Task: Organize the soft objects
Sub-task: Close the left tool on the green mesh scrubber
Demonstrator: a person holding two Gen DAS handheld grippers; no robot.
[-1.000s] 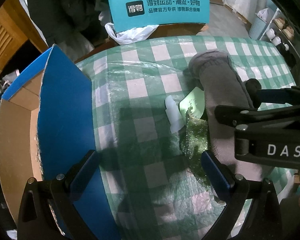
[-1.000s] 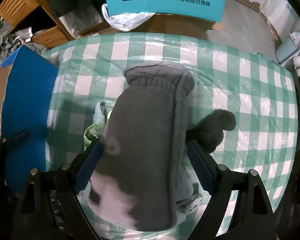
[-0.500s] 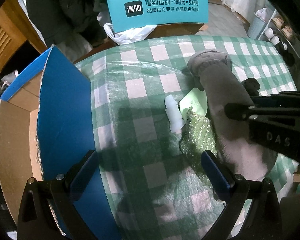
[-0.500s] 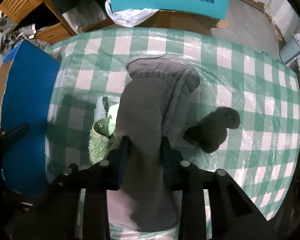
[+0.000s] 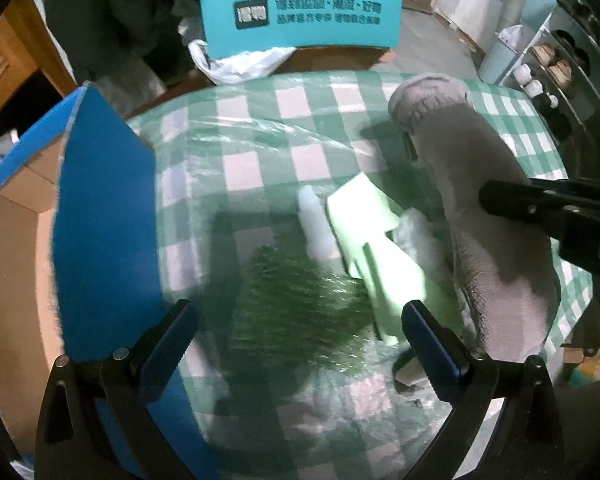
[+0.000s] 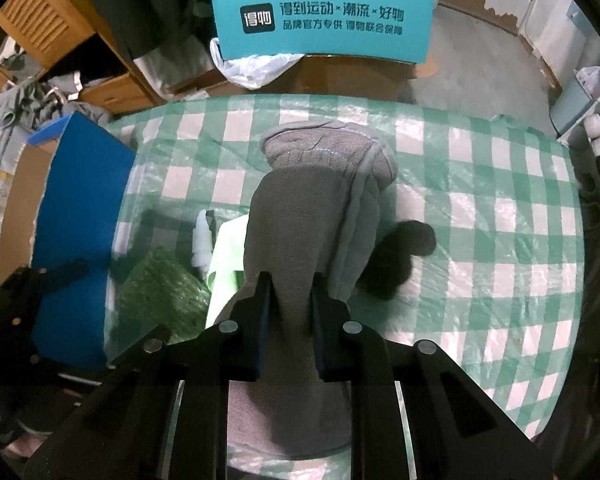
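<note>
A grey fleece glove [image 6: 300, 220] lies lengthwise on the checked tablecloth, cuff at the far end. My right gripper [image 6: 290, 292] has its jaws closing tight on the glove's middle, with the pads pressing the bunched fabric. In the left wrist view the glove [image 5: 480, 200] rises at the right under that gripper [image 5: 540, 208]. My left gripper [image 5: 296, 344] stands open above a glittery green pouch [image 5: 300, 300], with nothing between its fingers. A pale green foam piece [image 5: 372, 232] and a white foam piece [image 5: 314, 220] lie beside the glove.
An open cardboard box with a blue flap [image 5: 100, 200] stands at the table's left edge. A dark fuzzy lump [image 6: 400, 256] sits right of the glove. Beyond the far edge are a teal printed box [image 6: 320, 20] and a white plastic bag [image 6: 252, 68].
My right gripper went from wide open to shut on the glove, pinching and raising its middle. The pale green foam is more uncovered, and the green pouch has spread leftward. The left gripper stayed open.
</note>
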